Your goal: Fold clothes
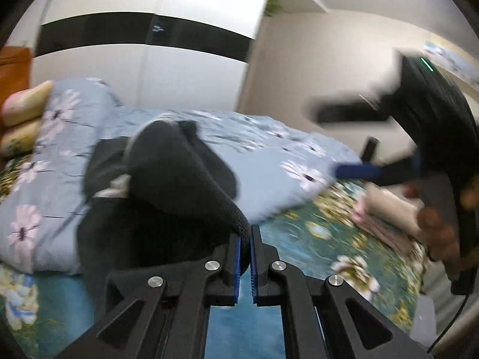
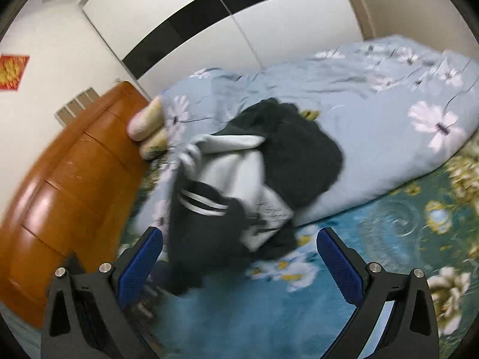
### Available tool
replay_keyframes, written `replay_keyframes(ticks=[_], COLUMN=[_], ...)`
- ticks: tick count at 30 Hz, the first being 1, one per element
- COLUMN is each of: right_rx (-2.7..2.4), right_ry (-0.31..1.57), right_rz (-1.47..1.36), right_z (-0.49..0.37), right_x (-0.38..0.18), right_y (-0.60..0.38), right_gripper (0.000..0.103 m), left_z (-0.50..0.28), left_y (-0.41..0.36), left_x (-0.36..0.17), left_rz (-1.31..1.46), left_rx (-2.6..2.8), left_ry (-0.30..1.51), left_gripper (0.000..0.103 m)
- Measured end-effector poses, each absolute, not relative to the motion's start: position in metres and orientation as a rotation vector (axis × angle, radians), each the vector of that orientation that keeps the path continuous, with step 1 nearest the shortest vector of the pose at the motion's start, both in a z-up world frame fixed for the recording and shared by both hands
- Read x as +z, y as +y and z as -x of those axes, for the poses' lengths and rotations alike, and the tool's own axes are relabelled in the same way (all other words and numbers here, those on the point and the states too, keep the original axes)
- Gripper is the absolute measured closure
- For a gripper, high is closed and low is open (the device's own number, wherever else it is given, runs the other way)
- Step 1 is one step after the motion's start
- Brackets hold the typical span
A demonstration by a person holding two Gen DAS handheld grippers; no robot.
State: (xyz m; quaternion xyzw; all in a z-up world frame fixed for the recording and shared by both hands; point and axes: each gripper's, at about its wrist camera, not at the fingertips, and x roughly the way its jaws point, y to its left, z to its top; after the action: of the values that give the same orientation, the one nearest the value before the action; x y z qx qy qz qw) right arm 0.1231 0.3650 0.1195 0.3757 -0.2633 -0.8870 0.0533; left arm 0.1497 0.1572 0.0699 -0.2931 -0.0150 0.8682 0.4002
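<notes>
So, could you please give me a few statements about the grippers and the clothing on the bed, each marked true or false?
1. The left gripper is clamped on the dark fleecy garment. True.
2. The right gripper is shut on fabric. False: its jaws stand wide apart, holding nothing.
3. The garment lies partly on the pale blue flowered quilt. True.
4. The garment is plain black all over. False: it shows white panels and white stripes.
5. A folded beige stack of cloth lies on the teal flowered bedsheet. True.

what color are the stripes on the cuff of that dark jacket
White, on the dark jacket; the right wrist view shows them best.
</notes>
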Motion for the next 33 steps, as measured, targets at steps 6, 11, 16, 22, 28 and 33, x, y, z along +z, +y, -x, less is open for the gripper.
replay_keyframes(ticks=[6, 11, 16, 22, 28, 33], right_rx=[-2.507, -2.383, -2.205, -2.232, -2.506, -2.694], right_ry=[-0.710, -0.347, -0.104, 0.105, -0.276, -0.767], right_rz=[-1.346, -1.572, -1.769, -1.899, -1.803, -1.642], right_z=[-0.095, -0.070, -0.050, -0.049, -0.055, -0.088], right_x=[0.100, 0.075, 0.035, 0.005, 0.035, 0.047], right_y=[0.335, 0.292, 0.256, 0.243, 0.320, 0.406], right_gripper=[0.025, 0.028, 0.040, 0.097, 0.098, 0.098], left_z=[-0.159, -0.166, -0.170, -0.164, -0.145, -0.103], left_y=[0.192, 0.197, 0.193, 0.188, 0.142, 0.077], left_x=[0.055, 0.038, 0.025, 0.021, 0.003, -0.063], left_rz=[0.835, 0.905, 0.957, 0.982, 1.102, 1.420], left_rx=[2.083, 2.030, 2.025, 2.037, 2.030, 2.108], left_ry=[-0.012, -0.050, -0.072, -0.082, -0.242, -0.583], left_gripper=[0.098, 0.098, 0.097, 0.096, 0.079, 0.068])
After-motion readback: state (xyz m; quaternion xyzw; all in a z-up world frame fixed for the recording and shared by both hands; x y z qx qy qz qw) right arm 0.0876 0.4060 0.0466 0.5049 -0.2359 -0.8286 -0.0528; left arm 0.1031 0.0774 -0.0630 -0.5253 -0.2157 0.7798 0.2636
